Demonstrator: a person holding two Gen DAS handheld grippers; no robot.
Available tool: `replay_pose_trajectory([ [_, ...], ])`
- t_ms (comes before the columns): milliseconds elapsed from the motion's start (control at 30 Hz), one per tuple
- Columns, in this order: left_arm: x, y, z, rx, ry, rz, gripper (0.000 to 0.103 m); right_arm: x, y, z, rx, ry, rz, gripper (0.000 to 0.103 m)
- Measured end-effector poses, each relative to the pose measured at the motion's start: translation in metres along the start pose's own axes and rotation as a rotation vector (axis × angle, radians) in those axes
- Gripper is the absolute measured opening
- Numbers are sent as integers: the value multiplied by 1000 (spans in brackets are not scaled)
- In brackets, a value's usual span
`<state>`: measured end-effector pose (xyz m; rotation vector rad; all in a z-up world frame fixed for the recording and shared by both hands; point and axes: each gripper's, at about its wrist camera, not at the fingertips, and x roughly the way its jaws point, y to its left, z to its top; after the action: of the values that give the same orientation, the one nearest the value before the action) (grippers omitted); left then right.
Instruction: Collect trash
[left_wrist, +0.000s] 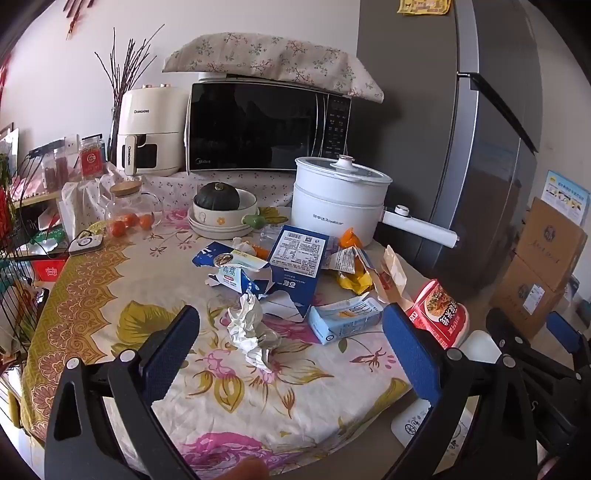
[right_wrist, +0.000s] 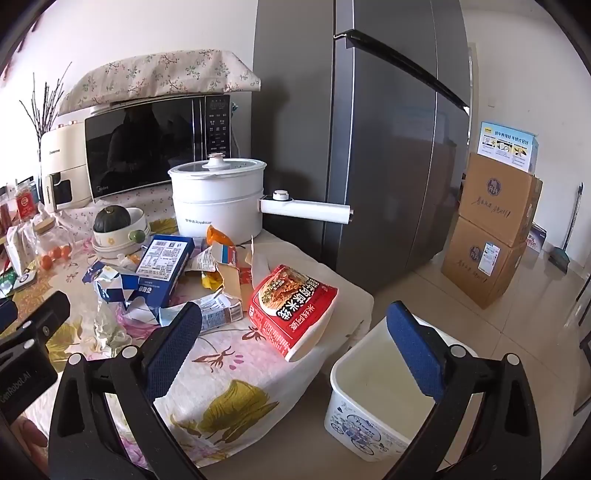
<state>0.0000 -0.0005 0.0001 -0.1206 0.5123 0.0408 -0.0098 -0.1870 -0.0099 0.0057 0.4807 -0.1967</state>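
Note:
Trash lies on the flowered tablecloth (left_wrist: 110, 302): a crumpled white paper (left_wrist: 247, 328), a torn blue carton (left_wrist: 232, 269), a blue box (left_wrist: 299, 258), a small light-blue carton (left_wrist: 343, 319), a yellow wrapper (left_wrist: 354, 282) and a red noodle cup (right_wrist: 291, 306) on its side at the table's right edge. My left gripper (left_wrist: 291, 310) hovers open just before the crumpled paper, holding nothing. My right gripper (right_wrist: 294, 306) is open too, short of the noodle cup, with nothing between its fingers. A white bin (right_wrist: 340, 369) stands on the floor beside the table, under the right finger.
A white electric pot (left_wrist: 332, 199) with a long handle, a bowl holding a dark squash (left_wrist: 218, 195), a glass jar with small oranges (left_wrist: 129, 214), a microwave (left_wrist: 258, 125) and an air fryer (left_wrist: 147, 133) stand behind the trash. A grey fridge (right_wrist: 388, 129) and stacked cardboard boxes (right_wrist: 491, 229) are to the right.

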Motion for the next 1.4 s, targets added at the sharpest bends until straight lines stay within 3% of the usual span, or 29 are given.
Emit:
replay_pose_trajectory([
  [633,-12,-3,2,8,-51,-5,96,-19,0,8,-26,-105,-30,96],
  [1400,-10,0,1,-1,-42,0,96,-15,-2,5,-20,-85,-29,96],
])
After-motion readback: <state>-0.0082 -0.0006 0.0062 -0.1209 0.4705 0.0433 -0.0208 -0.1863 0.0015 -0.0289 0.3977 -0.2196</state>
